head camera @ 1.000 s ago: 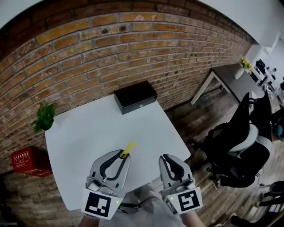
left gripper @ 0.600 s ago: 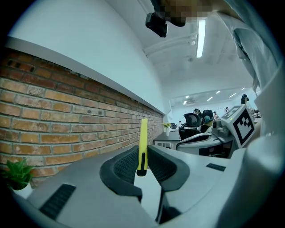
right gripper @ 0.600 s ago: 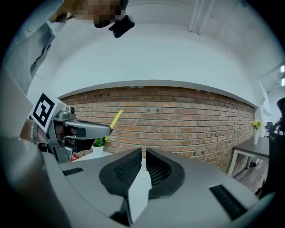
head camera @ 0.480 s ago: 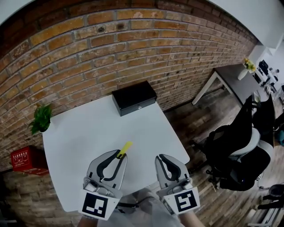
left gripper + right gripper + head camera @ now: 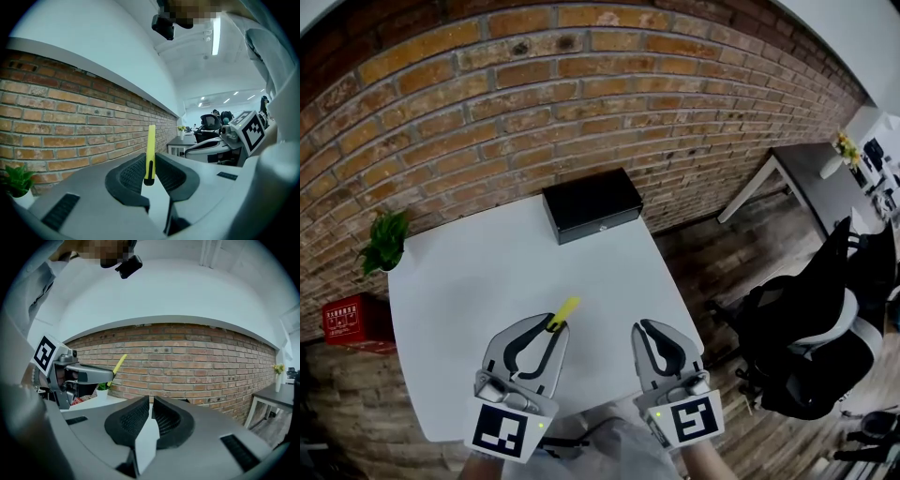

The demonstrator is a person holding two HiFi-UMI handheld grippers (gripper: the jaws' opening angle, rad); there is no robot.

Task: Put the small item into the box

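A slim yellow item with a black end (image 5: 563, 312) is pinched between the jaws of my left gripper (image 5: 555, 326), above the near part of the white table (image 5: 469, 281). In the left gripper view the yellow item (image 5: 150, 152) sticks up out of the shut jaws. A closed black box (image 5: 592, 203) sits at the table's far edge by the brick wall, well beyond both grippers. To the right, my right gripper (image 5: 641, 327) has its jaws together with nothing in them. The right gripper view shows the left gripper (image 5: 75, 376) and the yellow item (image 5: 117, 365).
A small potted plant (image 5: 382, 240) stands at the table's far left corner. A red box (image 5: 352, 319) lies on the floor to the left. Right of the table are a black office chair (image 5: 825, 319) and a grey desk (image 5: 811, 178).
Both grippers have stayed about where they were; the head view has shifted slightly, so the table and box sit a little differently in the picture. The grip on the yellow item is unchanged.
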